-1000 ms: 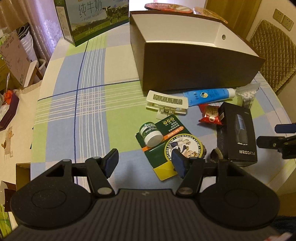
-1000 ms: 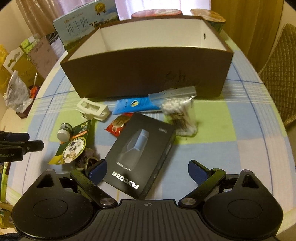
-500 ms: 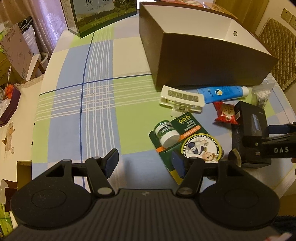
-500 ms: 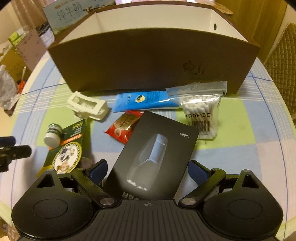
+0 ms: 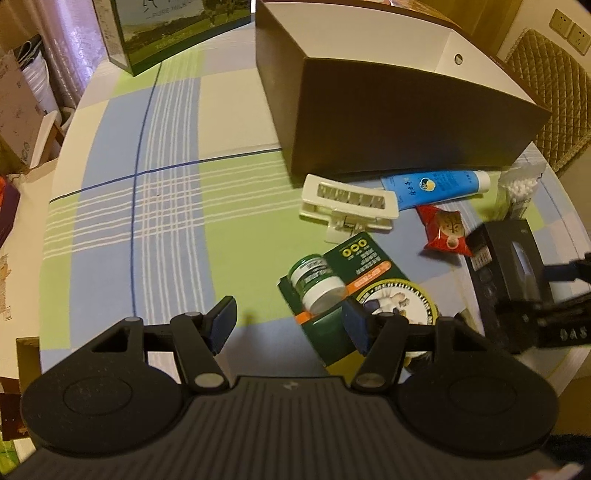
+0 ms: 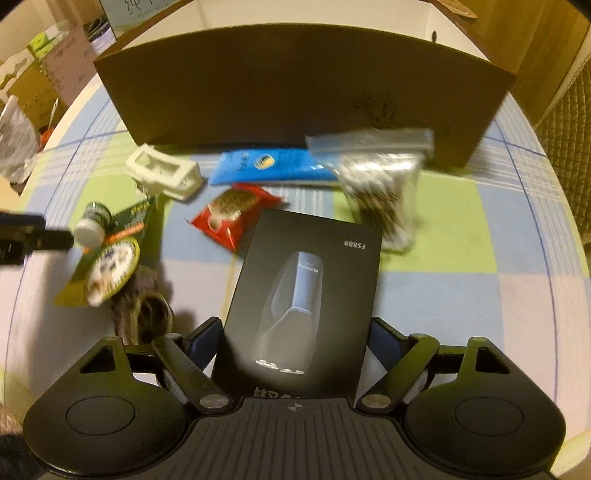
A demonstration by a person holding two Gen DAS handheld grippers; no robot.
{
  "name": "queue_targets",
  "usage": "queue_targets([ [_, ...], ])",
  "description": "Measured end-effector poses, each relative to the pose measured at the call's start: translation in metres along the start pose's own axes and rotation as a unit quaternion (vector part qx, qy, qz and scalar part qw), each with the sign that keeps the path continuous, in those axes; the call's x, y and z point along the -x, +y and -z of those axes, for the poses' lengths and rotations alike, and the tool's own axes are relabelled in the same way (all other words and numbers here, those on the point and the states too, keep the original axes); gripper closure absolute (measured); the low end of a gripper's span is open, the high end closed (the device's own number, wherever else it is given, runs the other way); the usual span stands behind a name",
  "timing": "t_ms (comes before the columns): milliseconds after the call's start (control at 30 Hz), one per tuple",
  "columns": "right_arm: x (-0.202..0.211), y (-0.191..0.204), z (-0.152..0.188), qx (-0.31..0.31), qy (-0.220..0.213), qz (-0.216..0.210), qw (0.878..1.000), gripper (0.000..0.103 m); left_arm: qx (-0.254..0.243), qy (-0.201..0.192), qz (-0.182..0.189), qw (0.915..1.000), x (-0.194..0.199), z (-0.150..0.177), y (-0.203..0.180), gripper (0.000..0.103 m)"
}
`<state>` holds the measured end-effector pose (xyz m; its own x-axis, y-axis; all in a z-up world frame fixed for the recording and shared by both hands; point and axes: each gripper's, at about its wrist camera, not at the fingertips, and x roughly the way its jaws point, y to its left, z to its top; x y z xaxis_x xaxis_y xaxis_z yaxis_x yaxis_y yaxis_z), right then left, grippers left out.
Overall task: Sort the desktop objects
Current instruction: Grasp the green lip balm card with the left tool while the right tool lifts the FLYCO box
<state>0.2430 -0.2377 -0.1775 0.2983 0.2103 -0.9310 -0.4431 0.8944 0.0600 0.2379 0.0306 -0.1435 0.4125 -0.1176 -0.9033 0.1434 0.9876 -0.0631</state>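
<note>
tube [image 6: 273, 170] before storage box [image 6: 303, 88], hair clip [image 6: 164, 171] left

The black box [image 6: 303, 306] in the lower middle of the right wrist view bears "FS889", printed upside down near its upper right corner. In the left wrist view, the milk carton [image 5: 177, 33] at the upper left of the frame reads "PURE MILK". At the right edge of that frame, the letters "DAS" stand on the right tool [image 5: 569, 332]. Print on the green card [image 5: 354, 273] and the blue tube [image 5: 432, 184] is too small to read.
</note>
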Motion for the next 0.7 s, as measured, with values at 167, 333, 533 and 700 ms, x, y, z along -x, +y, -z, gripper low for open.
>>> queue_targets([
  [167, 0.01, -0.022, 0.013, -0.013, 0.003, 0.009, 1.0, 0.021, 0.017, 0.002, 0.02, 0.9996, -0.012, -0.008, -0.002, 0.045],
  [333, 0.018, -0.044, 0.02, -0.034, 0.003, 0.02, 0.999, 0.021, 0.028, 0.005, 0.027, 0.9992, -0.03, -0.012, -0.007, 0.048],
  [533, 0.023, -0.064, 0.021, -0.05, 0.0, 0.03, 0.998, 0.021, 0.041, 0.001, 0.032, 0.9987, -0.044, -0.014, -0.003, 0.068],
  [700, 0.022, -0.069, 0.019, -0.049, -0.002, 0.029, 0.998, 0.021, 0.043, -0.024, 0.035, 0.9982, -0.03, -0.015, 0.012, 0.076],
])
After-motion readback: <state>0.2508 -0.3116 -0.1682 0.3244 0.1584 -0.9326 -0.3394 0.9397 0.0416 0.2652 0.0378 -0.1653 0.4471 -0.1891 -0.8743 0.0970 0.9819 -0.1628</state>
